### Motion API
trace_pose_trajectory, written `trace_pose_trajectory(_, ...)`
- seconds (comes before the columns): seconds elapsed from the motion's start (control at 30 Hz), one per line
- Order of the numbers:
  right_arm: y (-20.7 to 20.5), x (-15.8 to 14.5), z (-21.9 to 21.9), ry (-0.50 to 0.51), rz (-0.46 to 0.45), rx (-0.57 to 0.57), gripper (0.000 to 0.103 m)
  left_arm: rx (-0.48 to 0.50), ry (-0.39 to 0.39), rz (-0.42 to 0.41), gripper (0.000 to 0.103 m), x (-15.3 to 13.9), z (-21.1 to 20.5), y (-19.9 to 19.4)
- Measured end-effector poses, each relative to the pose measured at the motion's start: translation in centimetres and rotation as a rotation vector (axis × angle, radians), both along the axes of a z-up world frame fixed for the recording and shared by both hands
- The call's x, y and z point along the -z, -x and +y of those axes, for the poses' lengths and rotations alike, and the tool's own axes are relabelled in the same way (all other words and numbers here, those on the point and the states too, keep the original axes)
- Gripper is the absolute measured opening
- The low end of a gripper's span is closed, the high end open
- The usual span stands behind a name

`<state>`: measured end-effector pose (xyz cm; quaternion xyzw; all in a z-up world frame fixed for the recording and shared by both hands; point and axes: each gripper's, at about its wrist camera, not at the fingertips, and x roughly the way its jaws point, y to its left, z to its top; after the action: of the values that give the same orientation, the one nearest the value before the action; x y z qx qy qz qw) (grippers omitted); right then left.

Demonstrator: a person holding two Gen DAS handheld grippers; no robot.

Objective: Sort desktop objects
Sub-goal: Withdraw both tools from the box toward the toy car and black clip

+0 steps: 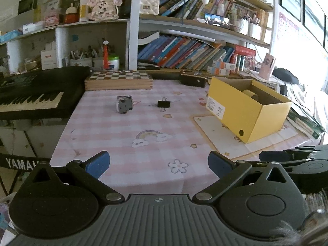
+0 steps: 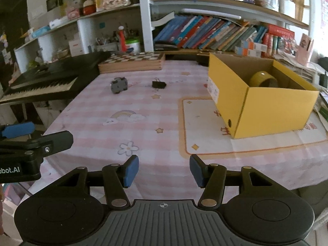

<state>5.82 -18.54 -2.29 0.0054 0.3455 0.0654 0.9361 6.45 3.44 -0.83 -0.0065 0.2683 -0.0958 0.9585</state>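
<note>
White "YAMAH" lettering on keyboard strap (image 1: 19, 163); left claw (image 1: 158, 165), right claw (image 2: 164, 171) wide, empty.

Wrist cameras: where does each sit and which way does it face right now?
Left wrist: on the left gripper, near table edge, facing shelves; its open fingers show, right gripper at far right.
Right wrist: on the right gripper, same heading; left gripper at left edge.
Shared: yellow box, binder clip, grey toy.

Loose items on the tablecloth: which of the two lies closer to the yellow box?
The black binder clip, lying between the small grey toy and the yellow box. The toy sits farther left, toward the keyboard.
</note>
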Motion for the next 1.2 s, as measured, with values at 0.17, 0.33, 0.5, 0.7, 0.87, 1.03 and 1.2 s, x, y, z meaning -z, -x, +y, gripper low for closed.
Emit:
trace_pose_trajectory(0.17, -1.6, 0.3, 0.5, -0.001, 0.004, -0.025, 0.056, -0.02, 0.003, 0.007, 0.103, 0.3, 0.4, -1.3)
trace_pose_trajectory(0.33, -4.1, 0.6, 0.6, -0.005, 0.012, -0.037, 0.056, -0.035, 0.0, 0.017, 0.103, 0.4, 0.4, -3.8)
trace_pose_trajectory(0.5, -7.3, 0.8, 0.4, -0.004, 0.023, -0.051, 0.056, -0.054, 0.002, 0.021, 0.103, 0.5, 0.1, -7.1)
trace_pose_trajectory(0.7, -11.6, 1.1, -0.3, -0.007, 0.033, -0.05, 0.056, -0.075, 0.003, 0.035, 0.103, 0.8, -0.5, -11.4)
trace_pose_trajectory(0.87, -15.6, 1.2, -1.1, -0.006, 0.032, -0.039, 0.056, -0.085, -0.017, 0.026, 0.103, 0.9, -1.3, -15.2)
trace_pose_trajectory(1.03, -19.4, 1.5, -1.4, 0.0, 0.022, -0.042, 0.062, -0.097, -0.034, 0.023, 0.103, 1.1, -2.0, -19.2)
trace_pose_trajectory(1.2, -22.9, 1.9, -1.3, 0.002, 0.036, -0.054, 0.062, -0.113, -0.044, 0.033, 0.101, 1.5, -2.1, -22.6)
